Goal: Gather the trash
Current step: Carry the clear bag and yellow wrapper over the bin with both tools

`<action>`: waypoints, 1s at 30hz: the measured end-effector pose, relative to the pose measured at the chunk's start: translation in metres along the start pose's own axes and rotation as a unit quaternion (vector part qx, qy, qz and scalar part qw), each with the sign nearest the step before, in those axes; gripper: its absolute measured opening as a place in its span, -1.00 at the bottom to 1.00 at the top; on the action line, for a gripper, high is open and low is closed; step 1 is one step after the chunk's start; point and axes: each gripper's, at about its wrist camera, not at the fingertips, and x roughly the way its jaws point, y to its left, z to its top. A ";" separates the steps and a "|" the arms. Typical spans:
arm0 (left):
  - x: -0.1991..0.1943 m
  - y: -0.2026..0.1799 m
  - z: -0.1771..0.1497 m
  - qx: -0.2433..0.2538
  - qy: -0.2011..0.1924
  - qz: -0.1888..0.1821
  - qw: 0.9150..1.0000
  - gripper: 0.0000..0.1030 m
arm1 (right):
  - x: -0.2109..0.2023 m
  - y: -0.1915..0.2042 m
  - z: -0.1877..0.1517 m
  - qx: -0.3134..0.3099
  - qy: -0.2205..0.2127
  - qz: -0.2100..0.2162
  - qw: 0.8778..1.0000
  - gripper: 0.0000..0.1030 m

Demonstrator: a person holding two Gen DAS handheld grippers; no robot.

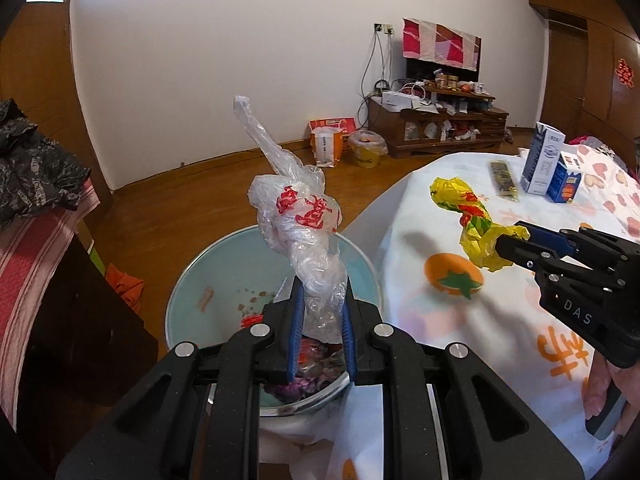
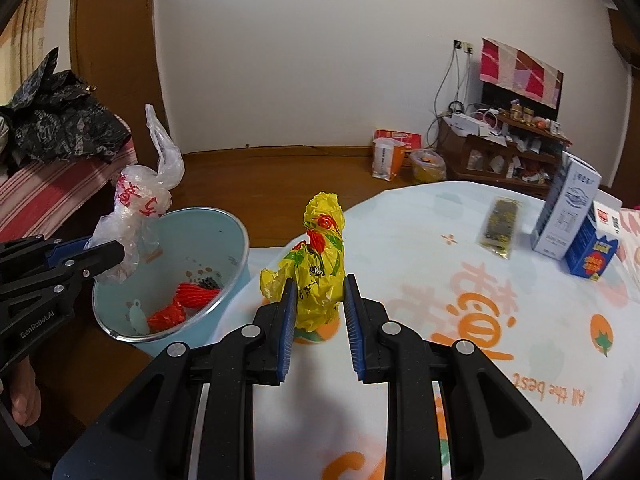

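Over the pale blue plastic bin (image 1: pixel 208 276) my left gripper (image 1: pixel 320 300) clamps a crumpled clear plastic bag (image 1: pixel 298 216), my right gripper (image 2: pixel 320 300) pinches a crumpled yellow plastic bag (image 2: pixel 320 256), neither dropped yet, while a dark flat packet (image 2: pixel 498 232) and two cartons (image 2: pixel 568 208) wait beyond it.

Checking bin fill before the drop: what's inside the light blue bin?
Inside the light blue bin: red mesh netting, a dark scrap, a pale tag and brown specks on the wall. The clear plastic bag in the left gripper hides part of the near wall.

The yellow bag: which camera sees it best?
The right wrist view: the yellow bag stands centred and close in the right tool. The left wrist view shows it smaller, off to the side.
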 end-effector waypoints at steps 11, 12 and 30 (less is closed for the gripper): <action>0.002 0.023 -0.006 -0.014 0.005 0.016 1.000 -0.67 | 0.011 0.018 0.006 -0.020 0.004 0.008 1.000 -0.52; 0.002 0.024 -0.007 -0.015 0.006 0.017 1.000 -0.67 | 0.011 0.019 0.006 -0.022 0.004 0.010 1.000 -0.52; -0.002 0.050 -0.010 -0.033 0.008 0.035 0.999 -0.67 | 0.021 0.047 0.015 -0.053 0.005 0.033 0.998 -0.52</action>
